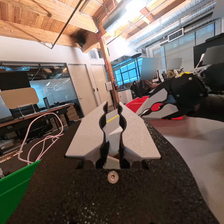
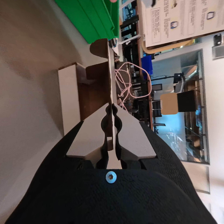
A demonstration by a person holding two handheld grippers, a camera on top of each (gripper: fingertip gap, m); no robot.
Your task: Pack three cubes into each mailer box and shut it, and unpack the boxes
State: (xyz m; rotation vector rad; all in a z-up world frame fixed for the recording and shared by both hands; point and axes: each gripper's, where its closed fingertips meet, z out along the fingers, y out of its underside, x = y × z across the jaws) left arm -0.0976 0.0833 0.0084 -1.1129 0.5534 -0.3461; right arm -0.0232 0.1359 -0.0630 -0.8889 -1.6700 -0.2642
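In the right wrist view a white mailer box (image 2: 68,97) with a brown inside lies open on the table. Its lid (image 2: 110,72) stands on edge, with a rounded side flap (image 2: 98,48) at the far end. My right gripper (image 2: 111,105) is shut on the thin lid edge, both pads pressed against it. The left wrist view shows the right gripper (image 1: 140,115) pinching the white lid panel (image 1: 157,97). My left gripper (image 1: 112,105) stands narrowly apart, with pale cardboard (image 1: 112,143) of the box filling the gap between its pads. No cube shows in either view.
A green bin (image 1: 14,181) is at the left gripper's lower left and lies beyond the box in the right wrist view (image 2: 90,18). A red bin (image 1: 137,104) stands behind the right gripper. A pink cable (image 1: 36,121) loops over the table's far side. People sit in the background. About 12 centimetres separates my left fingertips from my right.
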